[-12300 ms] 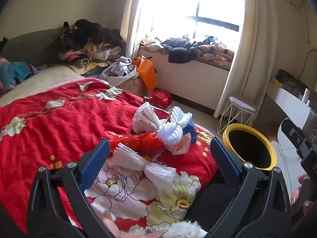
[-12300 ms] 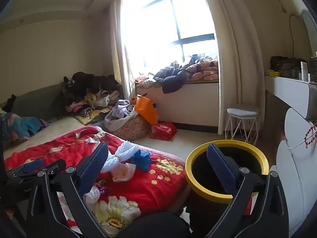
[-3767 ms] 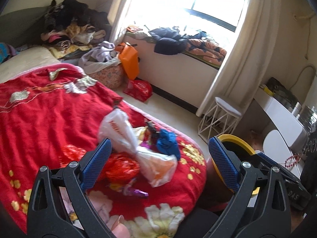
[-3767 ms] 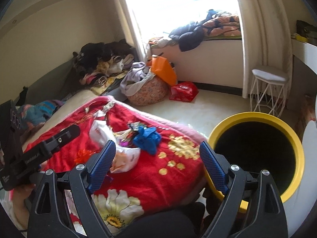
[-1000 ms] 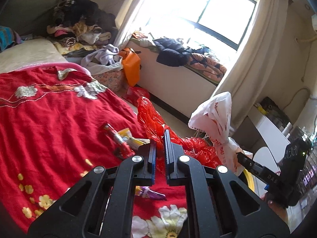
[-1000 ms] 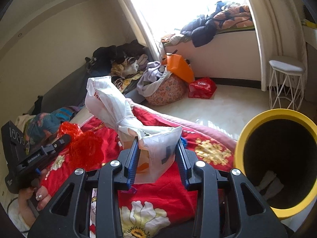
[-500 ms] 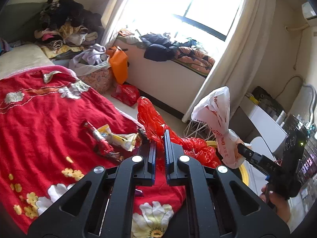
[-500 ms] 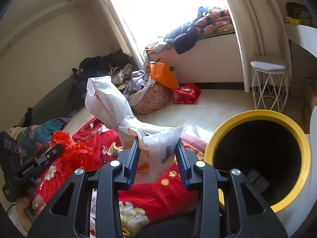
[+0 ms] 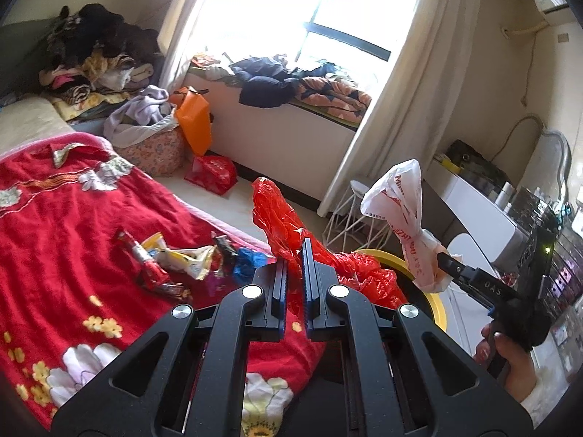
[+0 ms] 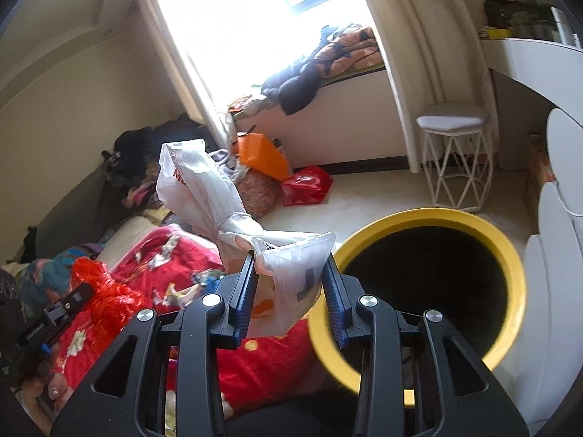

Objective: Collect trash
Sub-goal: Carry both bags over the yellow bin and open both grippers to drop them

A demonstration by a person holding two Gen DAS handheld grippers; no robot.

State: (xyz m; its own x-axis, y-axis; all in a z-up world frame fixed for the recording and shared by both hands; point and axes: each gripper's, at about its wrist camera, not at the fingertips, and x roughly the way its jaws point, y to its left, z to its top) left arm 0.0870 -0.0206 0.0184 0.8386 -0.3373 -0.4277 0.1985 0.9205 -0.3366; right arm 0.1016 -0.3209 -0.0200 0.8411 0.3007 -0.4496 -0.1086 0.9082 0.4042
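Two hand-held grippers, one in each of your hands. Your left hand-held gripper (image 9: 294, 276) is pinched narrow on one red bag (image 9: 288, 218), which stands up between its fingers and spills to their right. Your right hand-held gripper (image 10: 289, 287) clamps one white bag (image 10: 226, 211), printed in red, at its lower part; the twisted top rises up and to the left of the fingers.

One bin (image 10: 510, 251), yellow-rimmed and black inside, stands on the floor just right of the right gripper's fingers, beside the bed (image 9: 54, 218). The white bag hangs near its rim, at the bed's corner.

Loose wrappers (image 9: 182, 258): one small heap on the red blanket, left of the left gripper; the exact count cannot be told.

One stool (image 10: 453, 156), white wire, by the curtain. One orange bag (image 9: 193, 120) and one red bag on the floor (image 9: 211, 173) under the window ledge.

Left view alone: the wrappers plainly, the right gripper from outside and your right hand (image 9: 510, 353).
Right view alone: the bin's dark inside, and the counter (image 10: 539, 58) at upper right.
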